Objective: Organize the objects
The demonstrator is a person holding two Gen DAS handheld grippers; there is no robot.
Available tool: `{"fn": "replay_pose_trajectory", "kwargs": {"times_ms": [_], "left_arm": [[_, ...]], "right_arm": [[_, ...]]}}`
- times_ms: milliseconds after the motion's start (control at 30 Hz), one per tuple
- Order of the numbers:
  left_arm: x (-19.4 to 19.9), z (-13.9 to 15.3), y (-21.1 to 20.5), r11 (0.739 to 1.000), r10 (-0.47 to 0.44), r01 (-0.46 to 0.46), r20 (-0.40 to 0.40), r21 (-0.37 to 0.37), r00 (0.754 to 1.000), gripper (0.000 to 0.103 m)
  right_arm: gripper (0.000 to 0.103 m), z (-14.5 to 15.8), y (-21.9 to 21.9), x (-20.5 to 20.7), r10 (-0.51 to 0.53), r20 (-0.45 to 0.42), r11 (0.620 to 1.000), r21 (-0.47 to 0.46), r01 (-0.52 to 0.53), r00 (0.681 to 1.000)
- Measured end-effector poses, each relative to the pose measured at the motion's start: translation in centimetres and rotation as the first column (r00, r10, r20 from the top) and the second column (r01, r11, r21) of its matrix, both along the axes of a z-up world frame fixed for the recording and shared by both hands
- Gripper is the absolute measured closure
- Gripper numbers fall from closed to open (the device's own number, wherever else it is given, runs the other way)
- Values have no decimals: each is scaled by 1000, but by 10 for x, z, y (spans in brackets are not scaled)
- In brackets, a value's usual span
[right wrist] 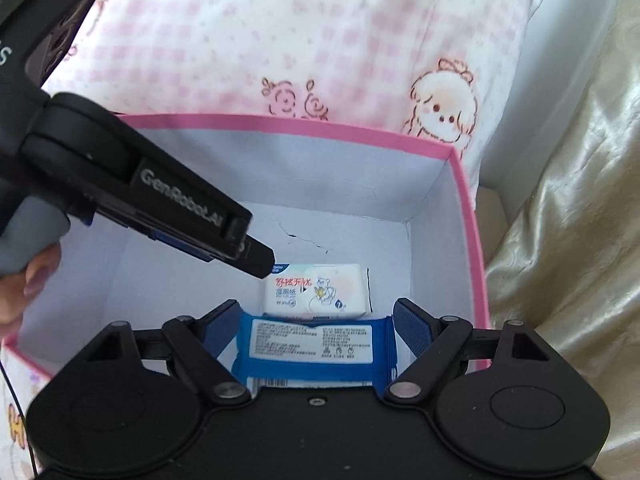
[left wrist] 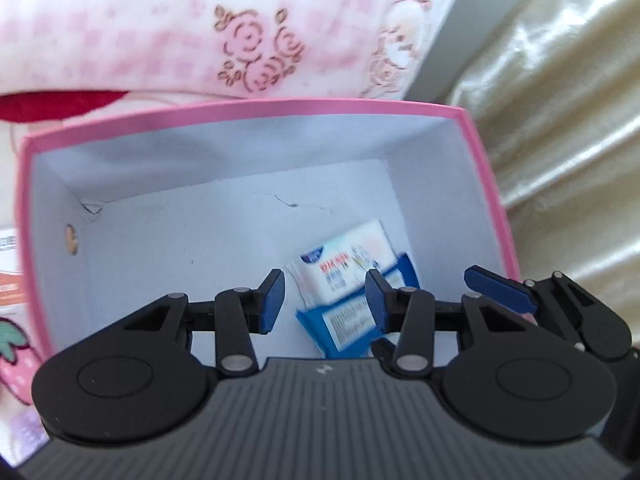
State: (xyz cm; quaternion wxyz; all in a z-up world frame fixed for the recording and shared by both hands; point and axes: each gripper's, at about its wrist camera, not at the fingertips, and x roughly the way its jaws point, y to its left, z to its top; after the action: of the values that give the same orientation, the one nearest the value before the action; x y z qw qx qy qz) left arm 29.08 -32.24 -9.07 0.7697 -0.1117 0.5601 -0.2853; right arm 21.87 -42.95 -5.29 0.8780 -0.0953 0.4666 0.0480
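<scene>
A pink-rimmed box [left wrist: 256, 106] with white inner walls stands open; it also shows in the right wrist view [right wrist: 468, 184]. On its floor lie a white wipes pack [left wrist: 348, 264] [right wrist: 320, 290] and a blue pack [left wrist: 344, 320] [right wrist: 316, 348], side by side and touching. My left gripper [left wrist: 326, 300] is open and empty above the box, over the packs; its body [right wrist: 192, 216] reaches in from the left in the right wrist view. My right gripper [right wrist: 316, 328] is open, its fingers either side of the blue pack, apart from it; its finger [left wrist: 500, 288] shows at the right in the left wrist view.
A pink and white patterned blanket [right wrist: 320, 40] lies behind the box. Shiny cream fabric [right wrist: 580, 240] lies to the right. Packets with a strawberry print [left wrist: 12, 352] lie left of the box.
</scene>
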Motion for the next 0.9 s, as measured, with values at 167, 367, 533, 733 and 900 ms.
{"fn": "replay_pose_trajectory", "kwargs": {"times_ms": [167,367,533,733,900], "left_arm": [[-28,39,13,995,-95,90,105,48,990,59],[-56,81,36,985,-172,166,153,56,973,56],[-82,115,64,979,-202,193,196,61,960,55],[-109,140,105,978,-207,200,195,56,959,53],[-131,154,151,980,-191,174,222,92,956,50]], "right_arm": [[18,28,6,-24,-12,24,1000,23,12,1000],[18,61,20,-52,-12,-16,1000,26,13,1000],[17,96,41,-83,5,16,999,45,-6,1000],[17,134,65,-119,3,55,991,133,-10,998],[17,157,91,-147,41,76,983,176,-54,996]]}}
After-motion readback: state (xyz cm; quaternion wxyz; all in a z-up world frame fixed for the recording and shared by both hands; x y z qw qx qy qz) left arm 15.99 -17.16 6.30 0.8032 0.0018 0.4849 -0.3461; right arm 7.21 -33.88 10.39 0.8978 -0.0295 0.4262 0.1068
